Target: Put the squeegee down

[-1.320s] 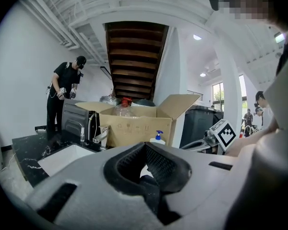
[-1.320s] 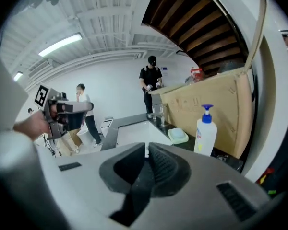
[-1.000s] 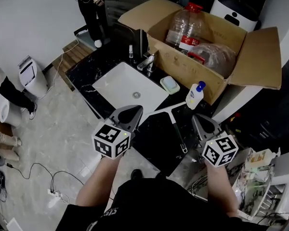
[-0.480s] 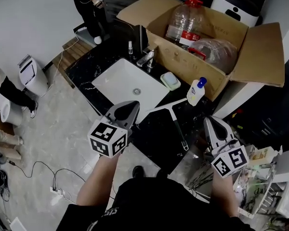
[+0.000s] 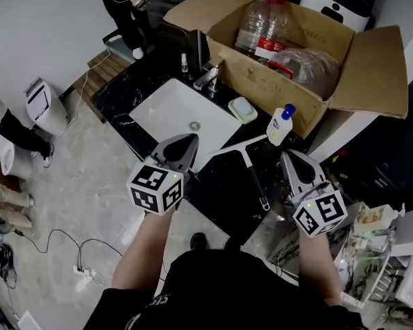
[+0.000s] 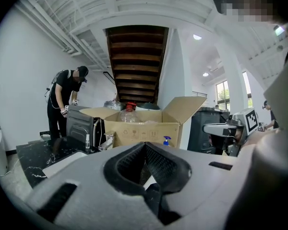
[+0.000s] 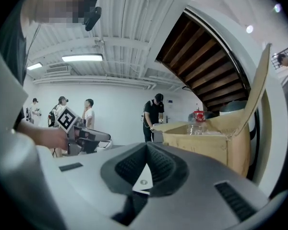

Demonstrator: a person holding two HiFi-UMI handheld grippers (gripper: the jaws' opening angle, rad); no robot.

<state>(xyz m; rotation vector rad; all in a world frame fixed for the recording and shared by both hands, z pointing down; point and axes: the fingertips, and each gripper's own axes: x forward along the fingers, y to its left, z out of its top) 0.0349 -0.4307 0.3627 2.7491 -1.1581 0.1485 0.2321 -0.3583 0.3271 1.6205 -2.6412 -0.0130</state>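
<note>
The left gripper [image 5: 190, 140] and the right gripper [image 5: 288, 157] are being held out side by side, roughly level, on bare forearms [image 5: 143, 249]. Both pairs of jaws are being held together, empty.

A black stone counter [image 5: 224, 191], veined in white, carries a plain white sink [image 5: 166, 110] towards its left end. Near the front edge is the squeegee [image 5: 251, 174], white along the blade and black down the handle. At the back edge is a brown cardboard box [image 5: 368, 67] with a clear plastic bottle [image 5: 256, 29] in it, red at the cap and label. Beside the box are a white bottle [image 5: 279, 126] with a blue top and a pale green soap dish [image 5: 242, 108]. The left gripper [image 5: 190, 139] and right gripper [image 5: 289, 157] are grey, each with a cube of black-and-white square markers. The floor [image 5: 89, 184] is mottled pale grey.
</note>
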